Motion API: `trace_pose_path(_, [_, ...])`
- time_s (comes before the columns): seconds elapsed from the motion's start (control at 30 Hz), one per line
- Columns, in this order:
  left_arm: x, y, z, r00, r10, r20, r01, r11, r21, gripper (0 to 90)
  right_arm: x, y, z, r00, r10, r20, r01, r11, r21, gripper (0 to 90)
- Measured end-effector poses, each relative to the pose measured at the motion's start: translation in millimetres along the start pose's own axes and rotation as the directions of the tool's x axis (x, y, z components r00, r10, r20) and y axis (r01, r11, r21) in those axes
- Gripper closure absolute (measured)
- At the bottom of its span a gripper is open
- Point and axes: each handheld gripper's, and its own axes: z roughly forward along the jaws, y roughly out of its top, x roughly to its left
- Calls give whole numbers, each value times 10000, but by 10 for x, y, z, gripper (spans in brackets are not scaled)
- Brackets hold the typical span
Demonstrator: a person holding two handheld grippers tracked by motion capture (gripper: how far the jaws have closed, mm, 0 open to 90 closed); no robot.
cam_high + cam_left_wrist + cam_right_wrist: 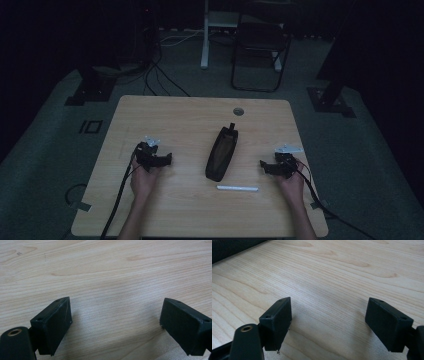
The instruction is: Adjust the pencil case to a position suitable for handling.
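Observation:
A dark zipped pouch (221,152) lies lengthwise at the middle of the wooden table (190,120). Just in front of it lies a thin white pen (237,188). My left gripper (162,160) rests low on the table to the pouch's left, held by a hand. Its jaws stand wide apart over bare wood (115,315) with nothing between them. My right gripper (264,165) sits to the pouch's right, pointing toward it. Its jaws are also wide apart over bare wood (328,315), and a dark edge of the pouch (232,247) shows at the top left.
A round cable hole (238,111) is set in the table's far edge. Cables trail from both grippers off the near edge. Beyond the table stand a dark chair (260,45) and a white post (204,35) on grey carpet.

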Motion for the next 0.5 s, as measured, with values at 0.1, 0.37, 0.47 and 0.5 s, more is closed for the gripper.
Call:
trace_pose_path(0.1, [-6, -4, -3, 10000, -49, -38, 49, 10000, -10, 113, 0, 0, 0, 10000, 3, 0, -3, 10000, -1, 213])
trace_pose_path(0.37, [-36, -27, -45, 9997, -153, -164, 153, 9999, 19, 158, 0, 0, 0, 10000, 1, -3, -1, 10000, 2, 212])
trace_pose_path(0.47, [-38, -31, -45, 9997, -154, -176, 154, 9999, -16, 159, 0, 0, 0, 10000, 1, -6, -1, 10000, 3, 212])
trace_pose_path(0.5, [-40, -33, -45, 9997, -168, -179, 168, 9999, -31, 159, 0, 0, 0, 10000, 2, -5, -2, 10000, 2, 212])
